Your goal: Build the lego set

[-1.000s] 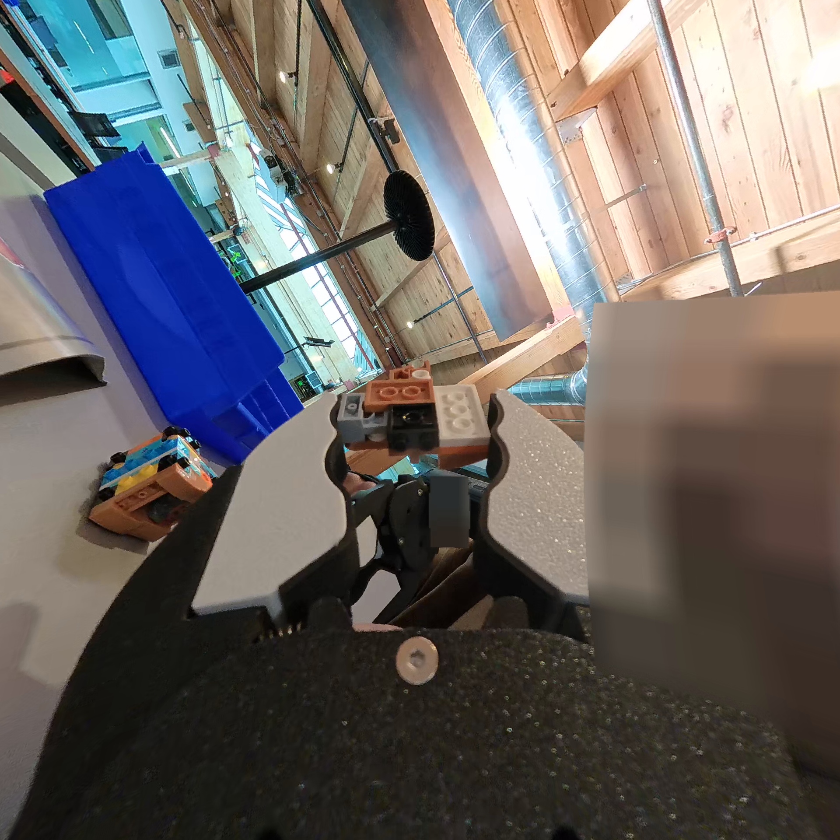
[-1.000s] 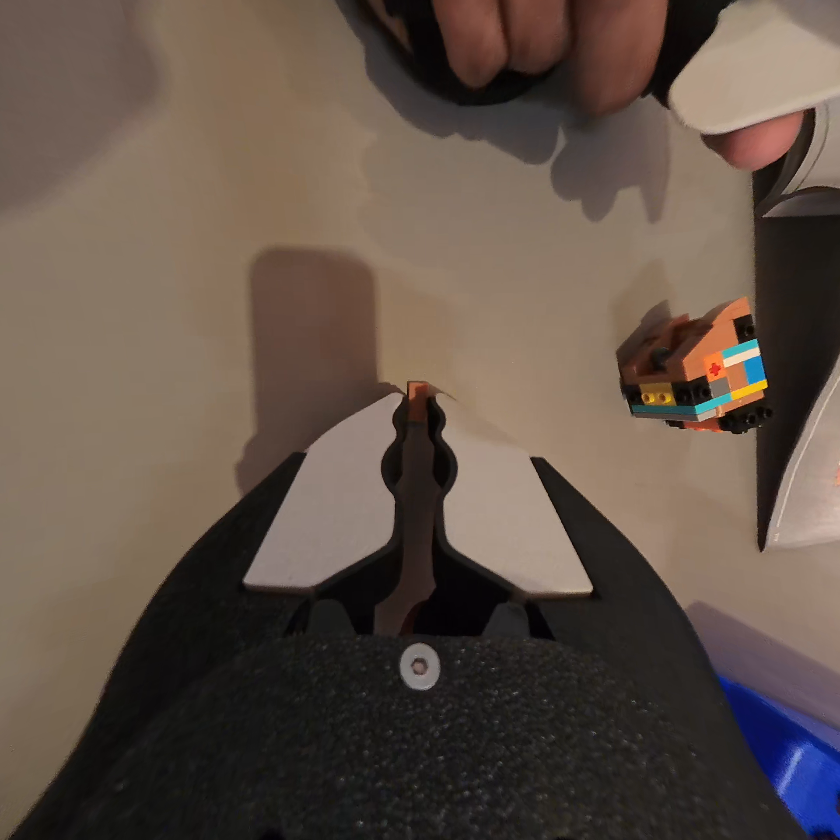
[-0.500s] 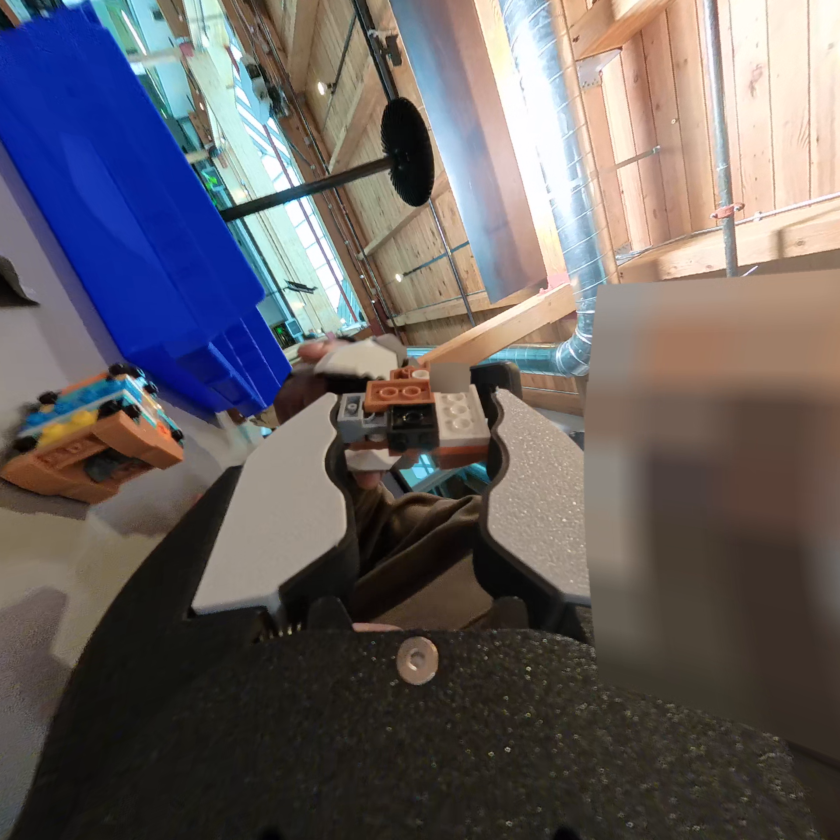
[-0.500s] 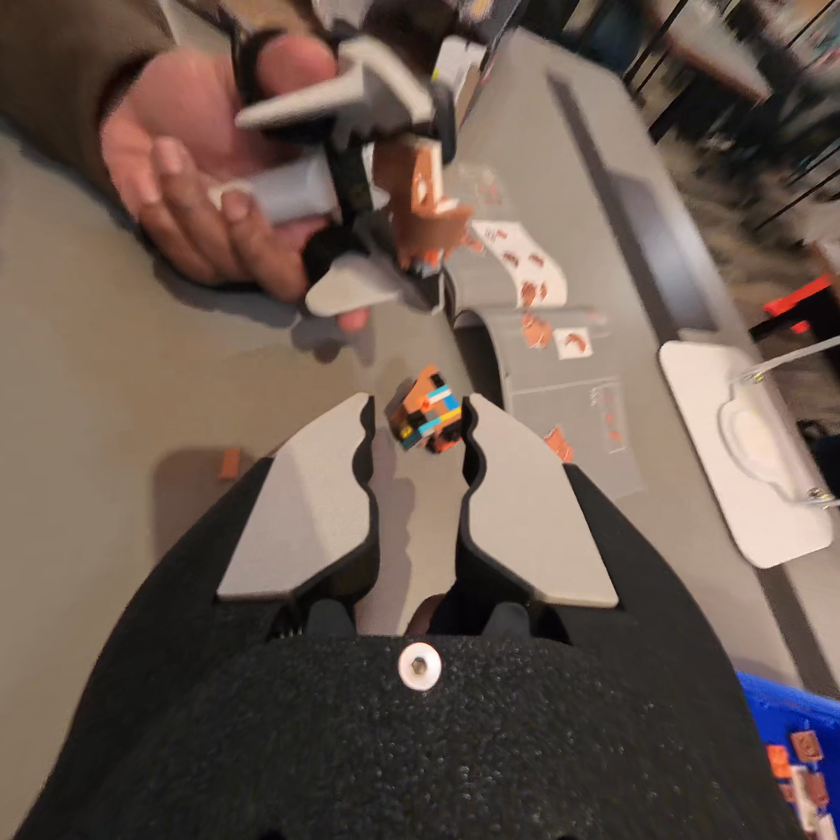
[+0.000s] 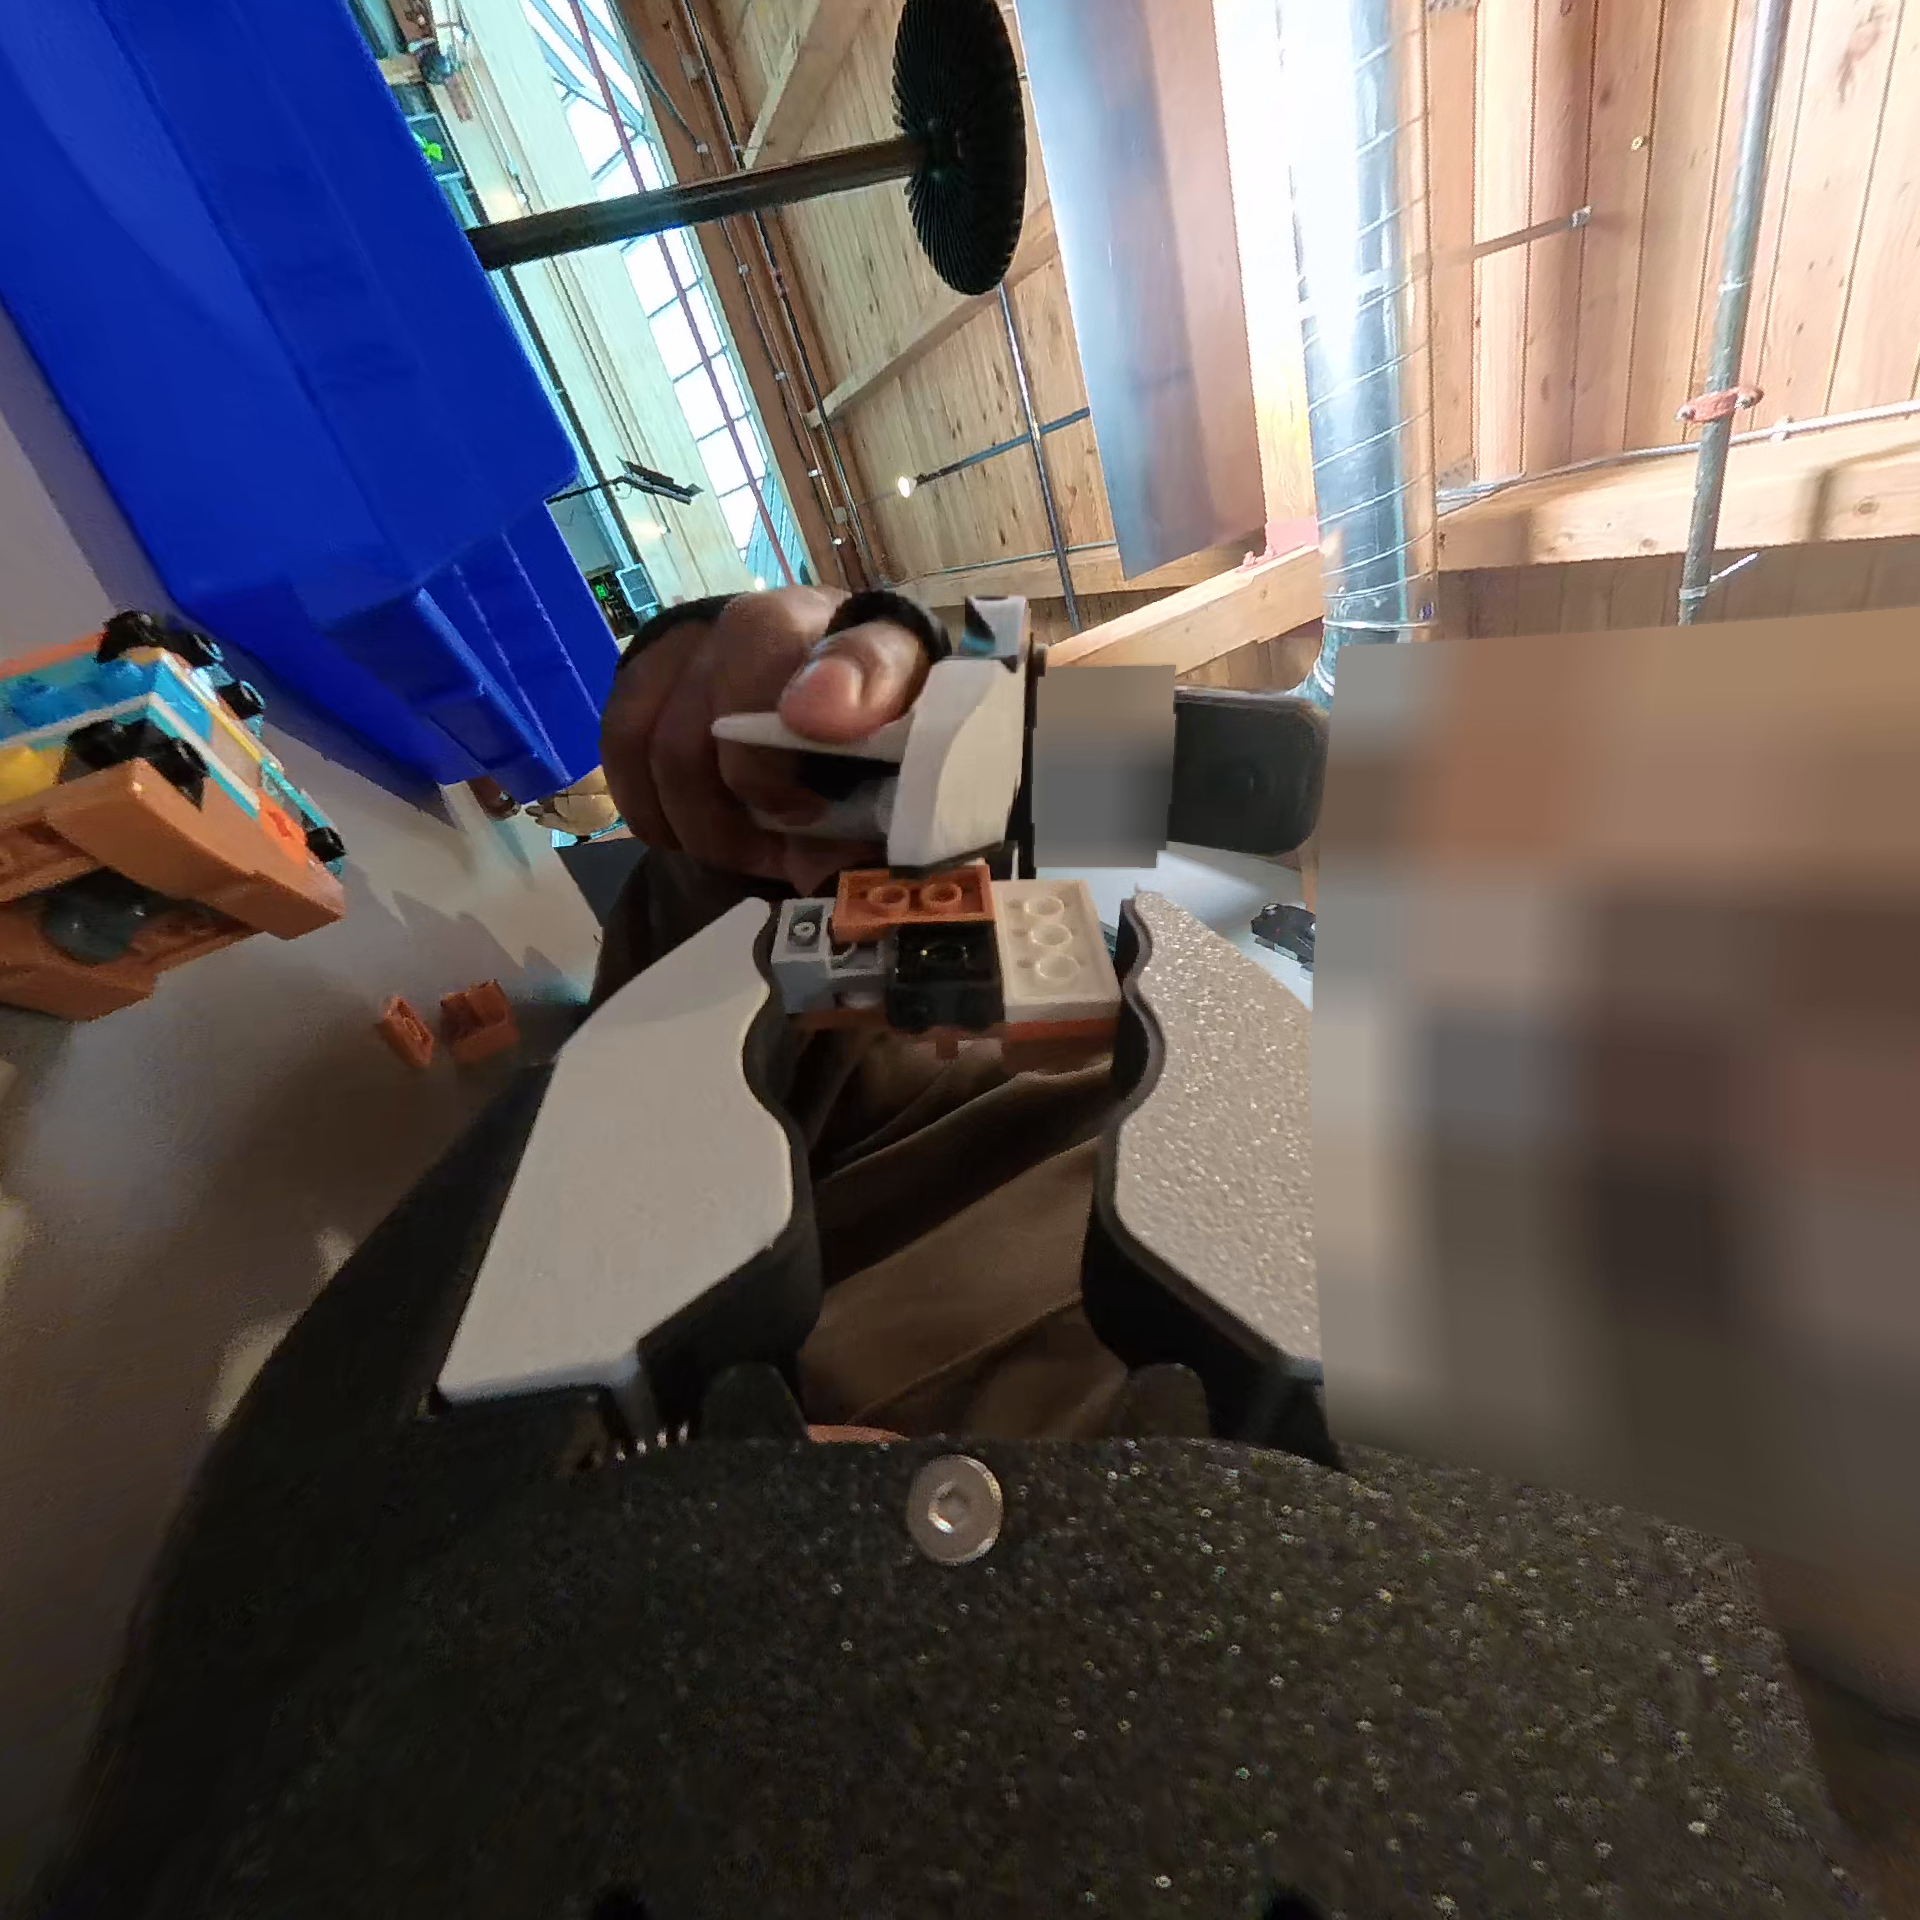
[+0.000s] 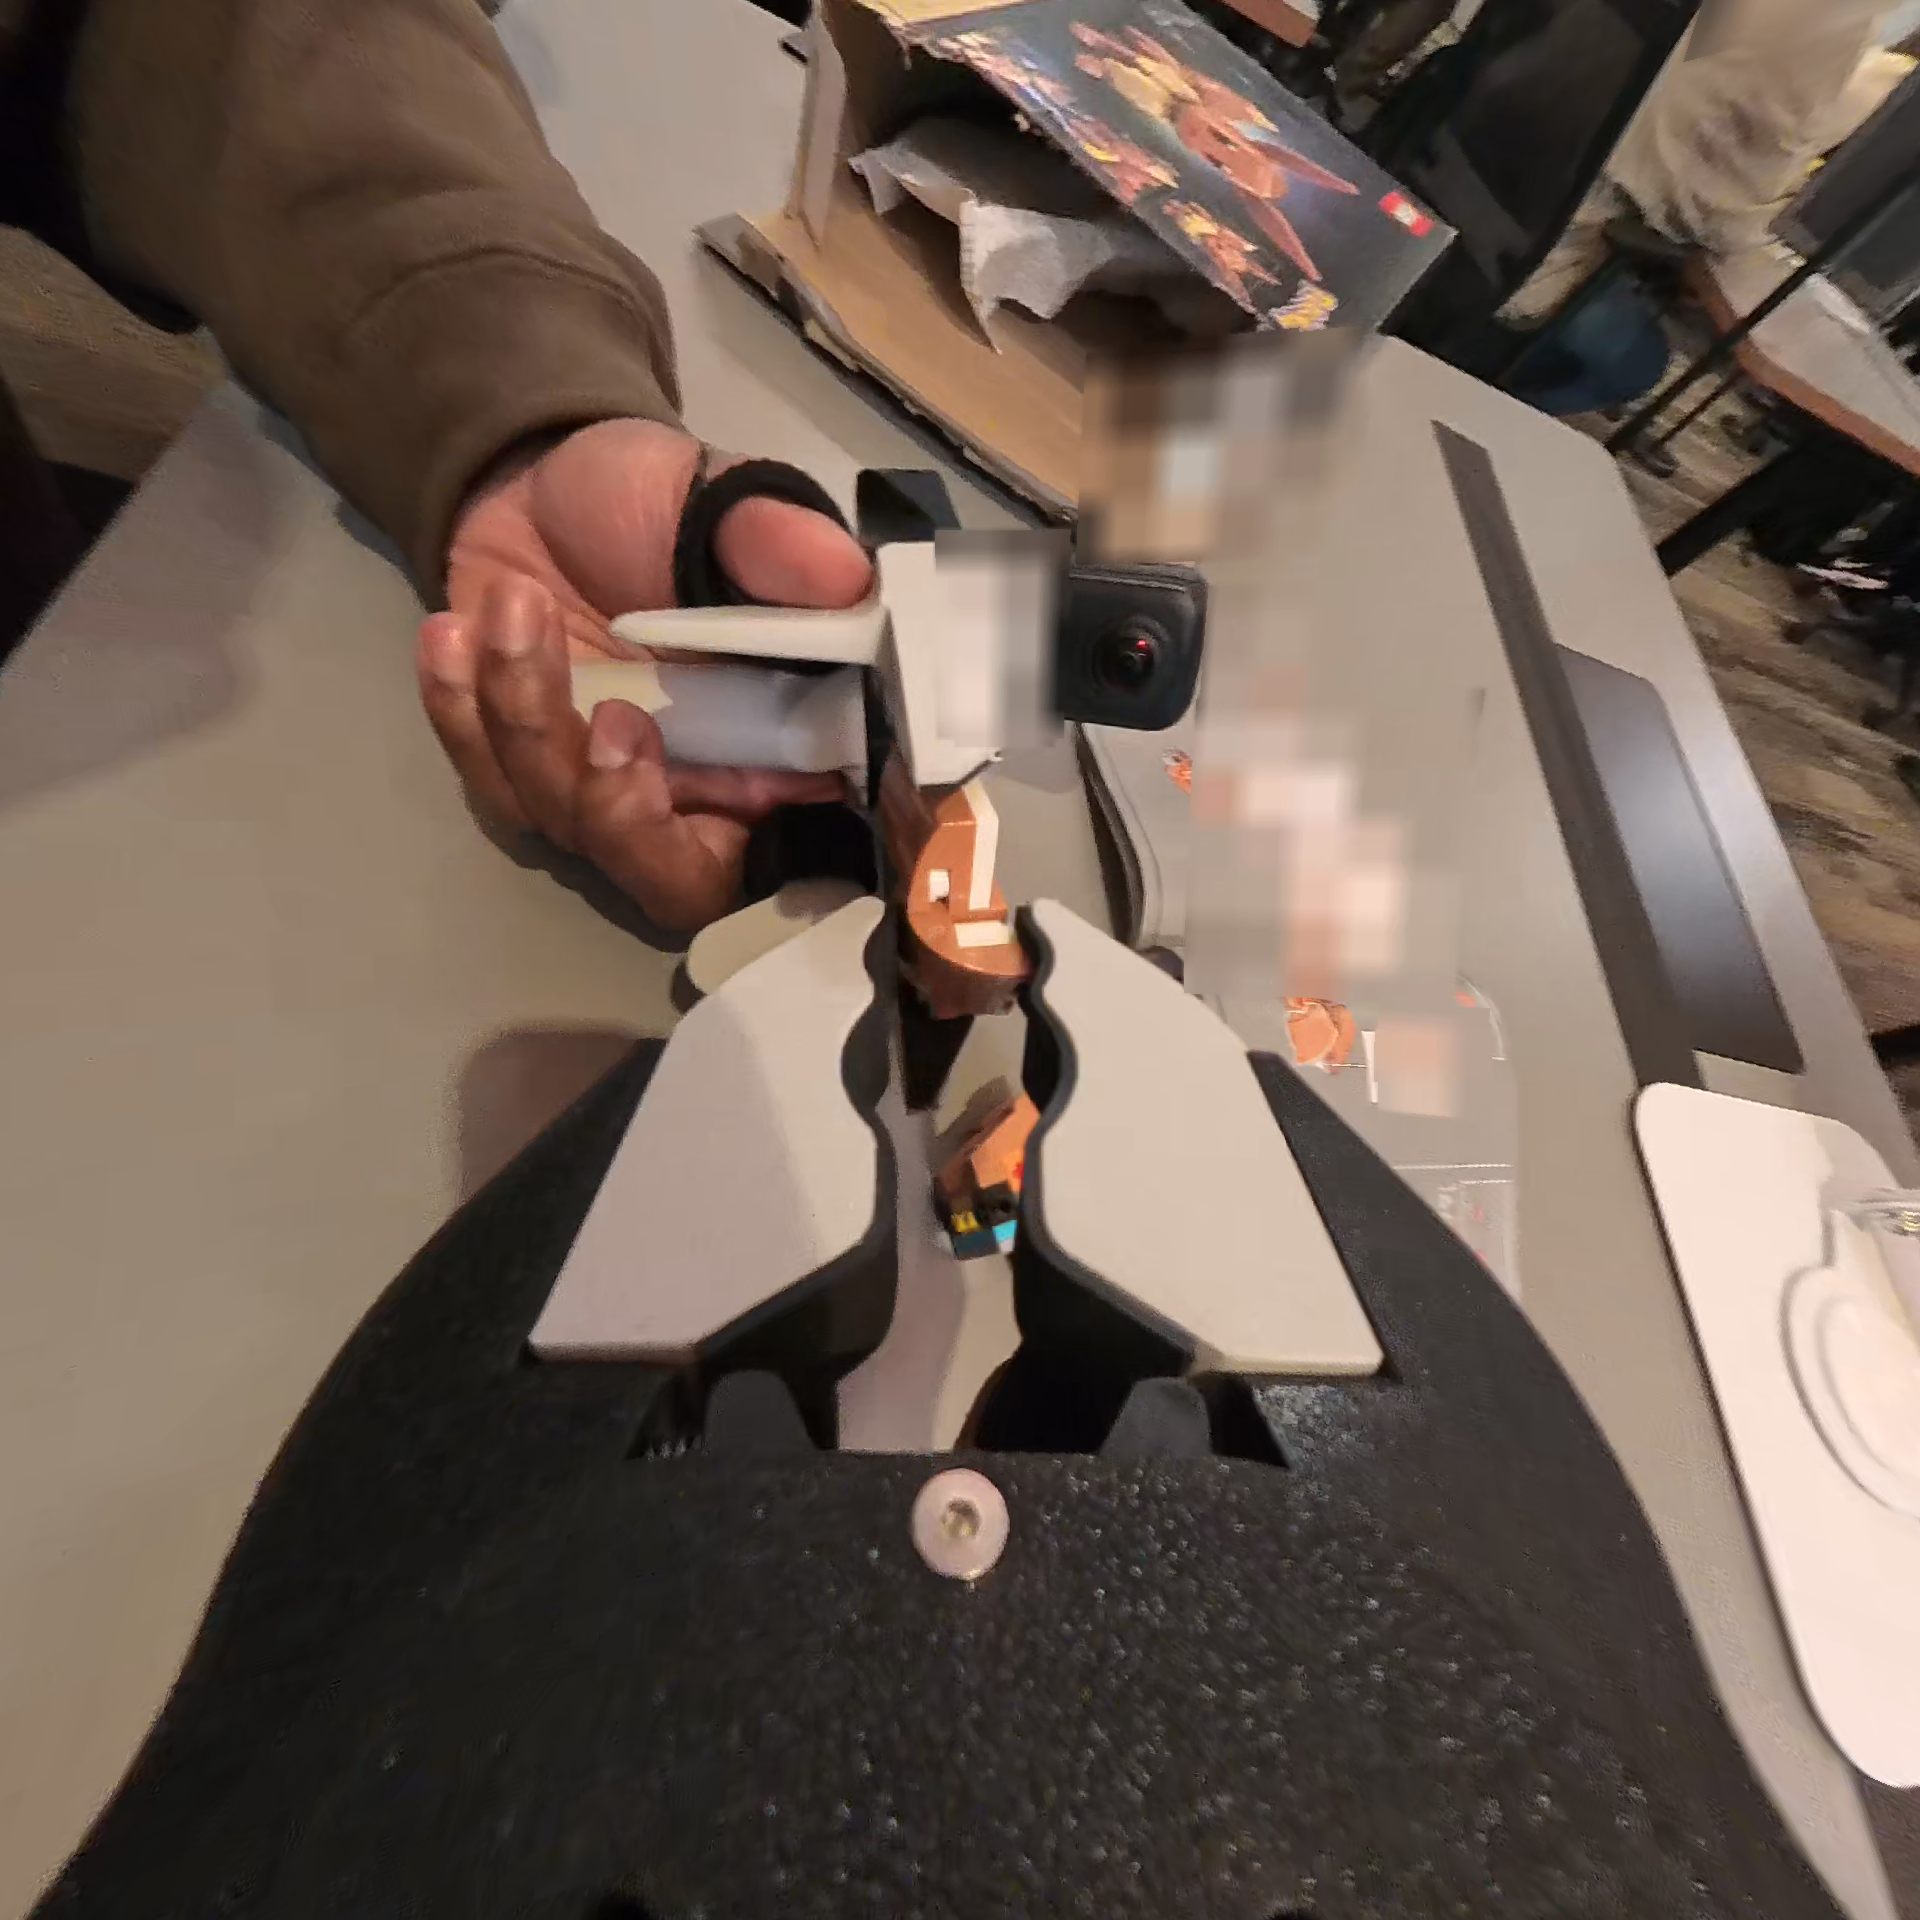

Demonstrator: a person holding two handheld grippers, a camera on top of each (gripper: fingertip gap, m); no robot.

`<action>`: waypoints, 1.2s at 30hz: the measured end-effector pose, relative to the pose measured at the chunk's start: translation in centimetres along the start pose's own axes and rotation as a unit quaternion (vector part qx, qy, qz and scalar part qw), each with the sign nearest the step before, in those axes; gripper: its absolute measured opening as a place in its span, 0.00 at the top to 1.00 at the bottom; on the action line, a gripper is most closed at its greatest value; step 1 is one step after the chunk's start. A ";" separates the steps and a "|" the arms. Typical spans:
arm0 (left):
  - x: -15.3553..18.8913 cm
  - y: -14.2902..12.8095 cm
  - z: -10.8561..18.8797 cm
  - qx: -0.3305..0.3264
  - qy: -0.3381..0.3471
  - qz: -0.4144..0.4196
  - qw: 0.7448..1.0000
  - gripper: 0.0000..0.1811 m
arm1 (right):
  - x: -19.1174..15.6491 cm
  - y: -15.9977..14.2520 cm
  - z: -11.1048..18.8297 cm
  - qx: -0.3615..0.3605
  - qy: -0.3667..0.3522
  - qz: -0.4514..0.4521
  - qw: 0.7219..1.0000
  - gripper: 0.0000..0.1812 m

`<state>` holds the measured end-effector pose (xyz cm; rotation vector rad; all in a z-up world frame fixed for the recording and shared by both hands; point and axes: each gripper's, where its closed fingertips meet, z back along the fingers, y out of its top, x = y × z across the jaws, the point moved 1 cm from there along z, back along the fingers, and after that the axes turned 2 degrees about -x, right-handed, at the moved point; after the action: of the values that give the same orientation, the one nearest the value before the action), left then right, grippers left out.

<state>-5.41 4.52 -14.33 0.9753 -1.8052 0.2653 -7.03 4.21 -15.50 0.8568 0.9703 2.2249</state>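
My left gripper (image 5: 945,966) is shut on a small lego sub-assembly (image 5: 1049,945) of brown, grey, black and white bricks and holds it up in the air. A brown plate (image 5: 912,899) sits slightly tilted on top of it. My right gripper (image 6: 956,925) has its fingertips closed on either side of the sub-assembly's brown and white end (image 6: 961,914). In the left wrist view the right gripper (image 5: 935,831) comes down onto the bricks from above, held by a hand (image 5: 707,748). A small built model (image 5: 135,821) in brown, teal and yellow lies on the table (image 5: 208,1195).
A blue bin (image 5: 260,312) stands behind the model. Two loose brown pieces (image 5: 447,1023) lie on the table. The set's torn box (image 6: 1195,156) lies at the far side. A white tray (image 6: 1714,1247) is at the right. The model shows between my right fingers (image 6: 982,1184). The tips of both grippers are at nearly the same place.
My right gripper let go of a small brown piece over the table, opened, rose and closed around the sub-assembly. My left gripper kept its hold and swung toward the right gripper.
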 end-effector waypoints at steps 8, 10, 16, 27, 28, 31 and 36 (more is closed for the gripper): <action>0.4 1.3 0.8 -0.002 0.067 -0.126 0.990 0.57 | -0.2 -0.6 0.7 0.038 0.037 -0.134 0.989 0.91; 1.0 2.1 1.3 0.000 0.087 -0.197 0.976 0.55 | -0.4 -0.8 1.1 0.055 0.058 -0.202 0.976 0.90; 1.2 0.9 1.8 -0.119 0.199 -0.597 0.768 0.52 | -1.5 -0.5 1.9 0.142 0.188 -0.446 0.864 0.90; -1.1 -3.8 1.2 -0.227 0.168 -0.771 0.571 0.53 | -4.7 -0.2 1.0 0.138 0.275 -0.509 0.804 0.91; -1.2 -4.1 1.2 -0.231 0.162 -0.777 0.563 0.55 | -4.8 -0.2 0.9 0.138 0.279 -0.512 0.801 0.91; -1.3 -4.4 1.1 -0.231 0.162 -0.788 0.547 0.64 | -4.9 -0.2 0.8 0.144 0.289 -0.525 0.788 0.90; -1.6 -4.2 1.4 -0.236 0.173 -0.779 0.555 0.69 | -4.9 -0.3 0.5 0.144 0.293 -0.528 0.784 0.90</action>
<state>-3.08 1.81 -17.34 1.5536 -0.0884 -1.0311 -3.41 1.18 -17.10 -0.3448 1.5781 1.3128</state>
